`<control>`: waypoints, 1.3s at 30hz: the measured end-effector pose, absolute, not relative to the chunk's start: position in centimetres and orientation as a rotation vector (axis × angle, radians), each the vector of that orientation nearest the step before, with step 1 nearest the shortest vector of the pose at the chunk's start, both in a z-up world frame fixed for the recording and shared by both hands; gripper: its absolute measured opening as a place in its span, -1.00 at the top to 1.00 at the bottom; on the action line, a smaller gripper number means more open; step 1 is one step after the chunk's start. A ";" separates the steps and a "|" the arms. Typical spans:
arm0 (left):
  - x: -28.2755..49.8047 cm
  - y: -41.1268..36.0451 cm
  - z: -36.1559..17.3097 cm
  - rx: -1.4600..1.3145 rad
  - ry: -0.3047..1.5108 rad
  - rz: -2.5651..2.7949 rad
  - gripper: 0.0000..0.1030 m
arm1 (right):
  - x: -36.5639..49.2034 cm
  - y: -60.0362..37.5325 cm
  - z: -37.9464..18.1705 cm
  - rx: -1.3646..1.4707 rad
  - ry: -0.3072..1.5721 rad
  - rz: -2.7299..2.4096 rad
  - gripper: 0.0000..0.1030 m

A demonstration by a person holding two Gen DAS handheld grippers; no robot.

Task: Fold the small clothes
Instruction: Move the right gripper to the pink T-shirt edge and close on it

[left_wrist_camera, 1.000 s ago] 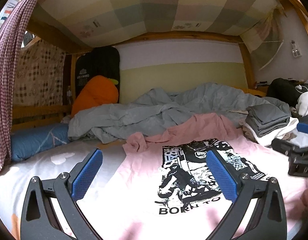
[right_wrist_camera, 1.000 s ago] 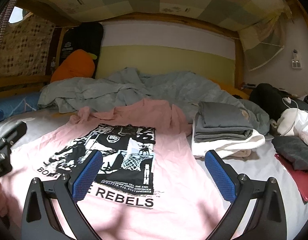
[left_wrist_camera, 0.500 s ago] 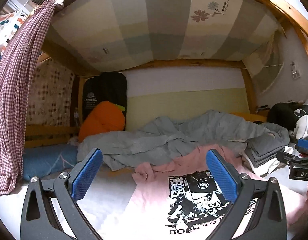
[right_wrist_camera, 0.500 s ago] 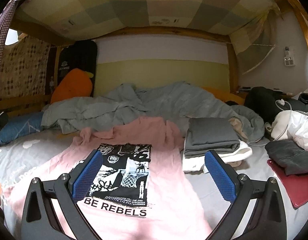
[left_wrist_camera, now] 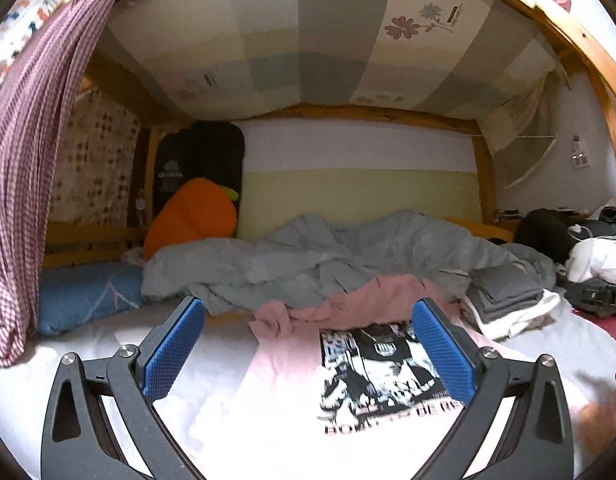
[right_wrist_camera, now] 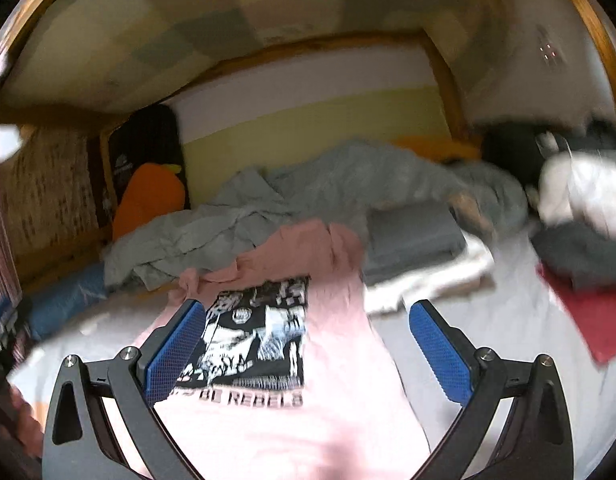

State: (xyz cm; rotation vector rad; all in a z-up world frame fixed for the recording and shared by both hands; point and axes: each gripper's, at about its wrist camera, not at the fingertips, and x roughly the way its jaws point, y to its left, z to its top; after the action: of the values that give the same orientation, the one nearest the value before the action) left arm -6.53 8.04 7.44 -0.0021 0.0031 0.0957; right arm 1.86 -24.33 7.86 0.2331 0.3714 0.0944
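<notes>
The pink cotton T-shirt with a black-and-white print (right_wrist_camera: 340,360) lies spread face-up on the white bed sheet (left_wrist_camera: 108,344), flattened ready for folding. Both the left hand-held gripper (left_wrist_camera: 308,352) and right hand-held gripper (right_wrist_camera: 304,350) hover above it, jaws wide, empty. A folded grey-and-white clothes stack (right_wrist_camera: 412,240) sits just beside.

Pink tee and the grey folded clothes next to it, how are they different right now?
The pink tee lies spread open on the bed; the grey clothes are folded into a neat stack. The pink tee carries a black-and-white print with lettering; the grey clothes look plain. The pink tee's far end is bunched against the duvet; the grey clothes sit on white folded fabric. Both rest on the bed, and neither is held by a hand-held gripper.
</notes>
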 end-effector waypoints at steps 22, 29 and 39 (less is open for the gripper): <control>-7.1 11.6 3.4 -0.133 0.232 0.096 -1.00 | 0.7 -30.5 -4.3 0.489 0.860 0.101 0.05; -7.2 12.4 3.4 -0.151 0.226 0.123 -1.00 | 0.5 -30.8 -4.3 0.483 0.832 0.039 0.18; -7.8 12.7 3.7 -0.132 0.196 0.129 -1.00 | 0.2 -32.6 -4.0 0.499 0.819 -0.064 0.07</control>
State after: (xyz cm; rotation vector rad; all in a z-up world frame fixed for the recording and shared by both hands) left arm -7.83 12.72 3.68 -0.1319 0.1965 0.1289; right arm 0.20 -32.56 -3.99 0.4994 0.8193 -0.0644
